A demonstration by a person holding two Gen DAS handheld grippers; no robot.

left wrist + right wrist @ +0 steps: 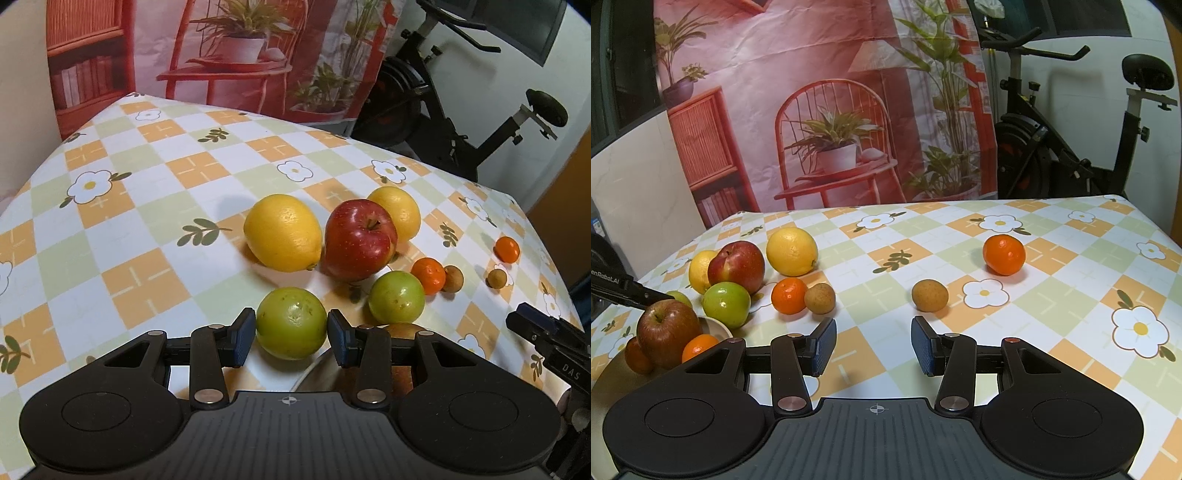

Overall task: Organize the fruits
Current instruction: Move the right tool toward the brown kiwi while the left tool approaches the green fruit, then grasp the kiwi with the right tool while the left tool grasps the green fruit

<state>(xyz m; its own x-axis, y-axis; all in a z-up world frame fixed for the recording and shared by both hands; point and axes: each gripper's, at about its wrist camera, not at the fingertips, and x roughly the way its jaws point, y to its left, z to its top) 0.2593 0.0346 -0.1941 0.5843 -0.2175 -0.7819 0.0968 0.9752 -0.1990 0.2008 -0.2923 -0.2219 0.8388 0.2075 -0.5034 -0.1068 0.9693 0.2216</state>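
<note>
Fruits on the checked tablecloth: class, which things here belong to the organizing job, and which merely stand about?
Belongs to the job:
green fruit between the left gripper pads
lemons
red apple
tangerines
small brown fruits
bowl of fruit

Just standing about:
exercise bike
printed backdrop

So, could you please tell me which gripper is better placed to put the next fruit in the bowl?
Left, probably. The left gripper already has a green fruit between its pads, right by the bowl. The right gripper is empty over bare tablecloth, farther from the bowl.
</note>
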